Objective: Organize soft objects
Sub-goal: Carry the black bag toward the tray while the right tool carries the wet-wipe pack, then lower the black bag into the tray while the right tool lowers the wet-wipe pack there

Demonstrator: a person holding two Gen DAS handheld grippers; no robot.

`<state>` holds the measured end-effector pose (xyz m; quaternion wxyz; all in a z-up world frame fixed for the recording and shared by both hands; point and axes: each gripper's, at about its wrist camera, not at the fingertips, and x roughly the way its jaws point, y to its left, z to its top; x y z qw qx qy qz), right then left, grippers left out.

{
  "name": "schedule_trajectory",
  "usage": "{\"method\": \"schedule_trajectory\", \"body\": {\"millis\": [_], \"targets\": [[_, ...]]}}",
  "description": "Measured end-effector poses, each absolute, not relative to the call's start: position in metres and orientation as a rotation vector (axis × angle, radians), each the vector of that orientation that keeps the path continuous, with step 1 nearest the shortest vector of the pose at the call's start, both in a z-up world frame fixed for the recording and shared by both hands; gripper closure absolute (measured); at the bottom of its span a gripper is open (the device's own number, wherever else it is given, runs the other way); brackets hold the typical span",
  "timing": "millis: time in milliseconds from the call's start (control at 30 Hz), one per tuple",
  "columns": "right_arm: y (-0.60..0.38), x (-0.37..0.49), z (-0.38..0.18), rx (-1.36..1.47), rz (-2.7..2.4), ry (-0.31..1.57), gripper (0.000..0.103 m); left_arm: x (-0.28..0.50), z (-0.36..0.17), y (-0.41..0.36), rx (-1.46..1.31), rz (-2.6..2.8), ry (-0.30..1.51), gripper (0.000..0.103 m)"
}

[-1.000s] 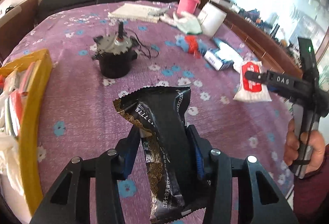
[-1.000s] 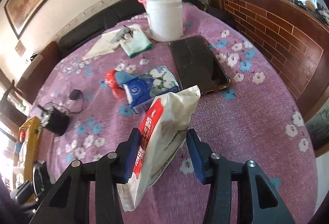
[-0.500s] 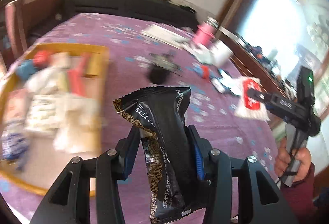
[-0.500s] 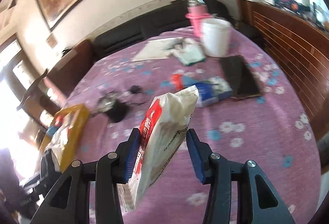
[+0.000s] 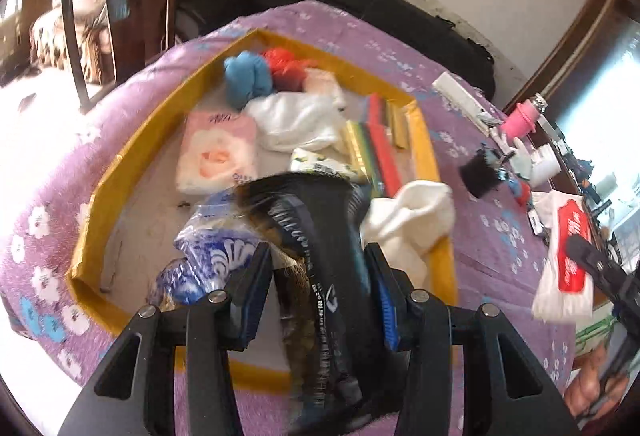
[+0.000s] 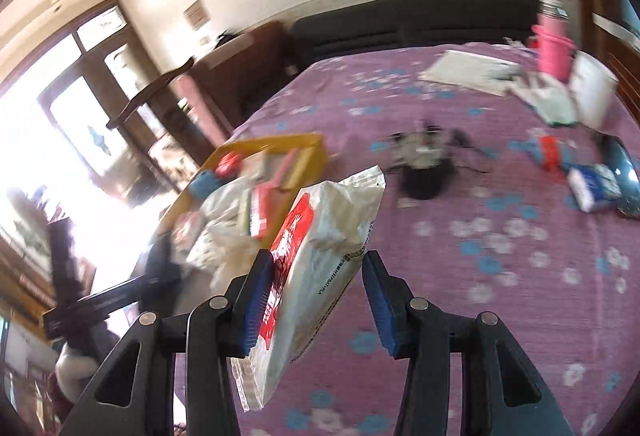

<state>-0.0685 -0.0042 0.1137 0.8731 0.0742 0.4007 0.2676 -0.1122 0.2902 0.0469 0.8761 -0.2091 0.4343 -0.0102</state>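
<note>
We have swung both grippers from the cluttered end of the table to the yellow tray point(image 5: 424, 139). Left gripper point(image 5: 316, 292) clamps the black packet point(image 5: 332, 236) over the tray; right gripper point(image 6: 316, 296) grips the white-and-red packet point(image 6: 320, 248) just beside it. Release into the tray looks next.

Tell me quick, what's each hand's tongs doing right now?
Left tongs: closed on the black packet.
Right tongs: closed on the white and red packet.
</note>
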Motion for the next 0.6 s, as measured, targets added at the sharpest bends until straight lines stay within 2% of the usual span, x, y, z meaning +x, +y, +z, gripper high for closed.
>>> {"method": "schedule_trajectory", "body": {"millis": [133,267,467,600], "targets": [[0.027,-0.068,0.113,0.122,0.603,0.849,0.053,-0.098,0.042,0.294,-0.424,0.004,0.906,0.057],[0.055,-0.064,0.108,0.101,0.644,0.876,0.053,-0.084,0.036,0.295,-0.395,0.029,0.899,0.046],[0.096,-0.063,0.090,0.056,0.735,0.945,0.053,-0.105,0.052,0.310,-0.493,-0.014,0.800,0.044],[0.124,-0.057,0.068,0.014,0.781,1.013,0.053,-0.128,0.068,0.323,-0.493,0.010,0.712,0.033]]}}
